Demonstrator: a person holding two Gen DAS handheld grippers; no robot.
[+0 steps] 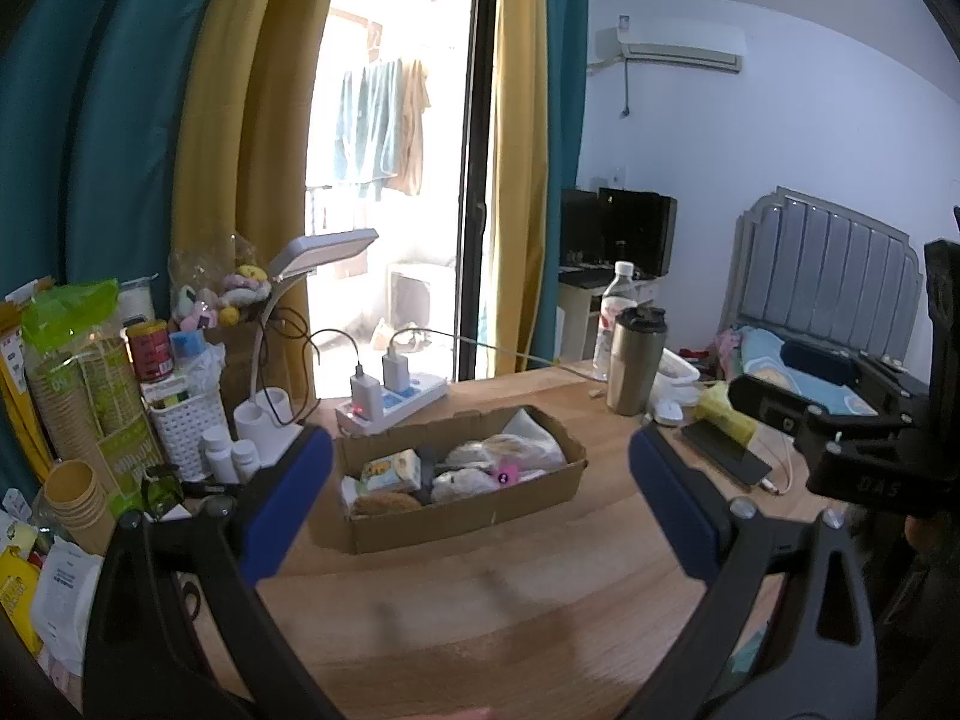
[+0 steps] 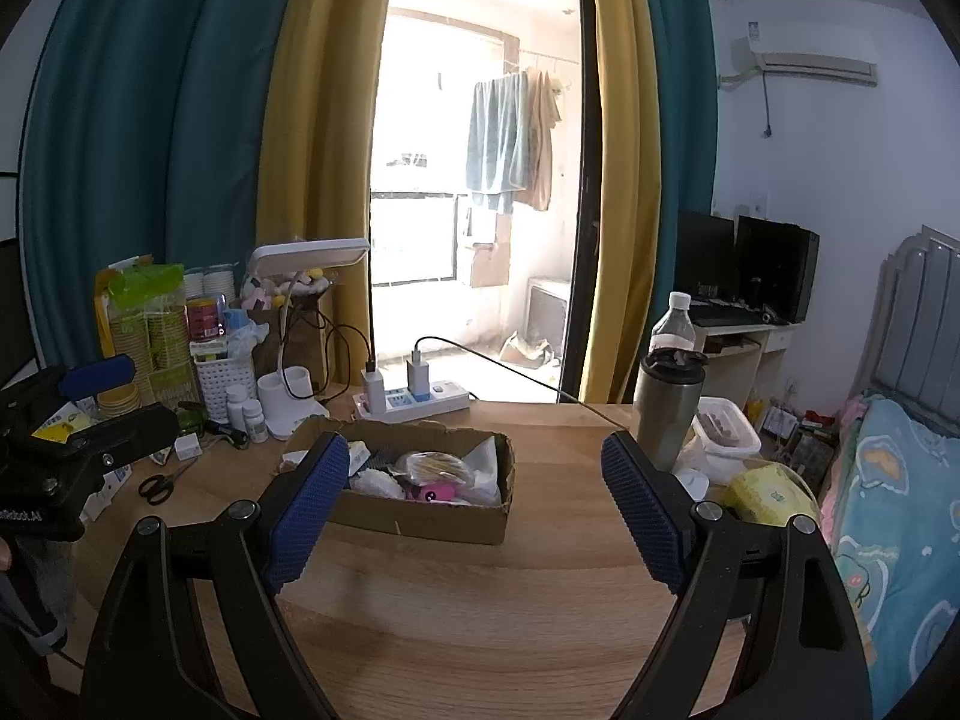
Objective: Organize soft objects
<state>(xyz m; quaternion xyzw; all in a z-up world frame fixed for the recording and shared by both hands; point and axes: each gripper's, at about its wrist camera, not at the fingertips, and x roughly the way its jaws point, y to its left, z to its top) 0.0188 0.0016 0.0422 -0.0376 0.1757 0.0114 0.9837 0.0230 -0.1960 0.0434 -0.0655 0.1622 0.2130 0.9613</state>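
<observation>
**Soft objects sit in the box, both grippers empty**

Soft objects (image 2: 429,477), among them a pink plush, white bundles and a brownish sponge-like lump, lie packed inside the cardboard box (image 1: 480,516) toward the back edge of the counter (image 2: 480,612), just in front of the power strip (image 2: 414,402). The left gripper (image 1: 480,501) and the right gripper (image 2: 474,504) hover over the bare front of the counter, each with fingers spread wide and holding nothing. As I see it, this fits either a gathering already finished or items waiting to be taken out and sorted. Which one, I cannot tell; no soft item lies loose on the open wood.
</observation>
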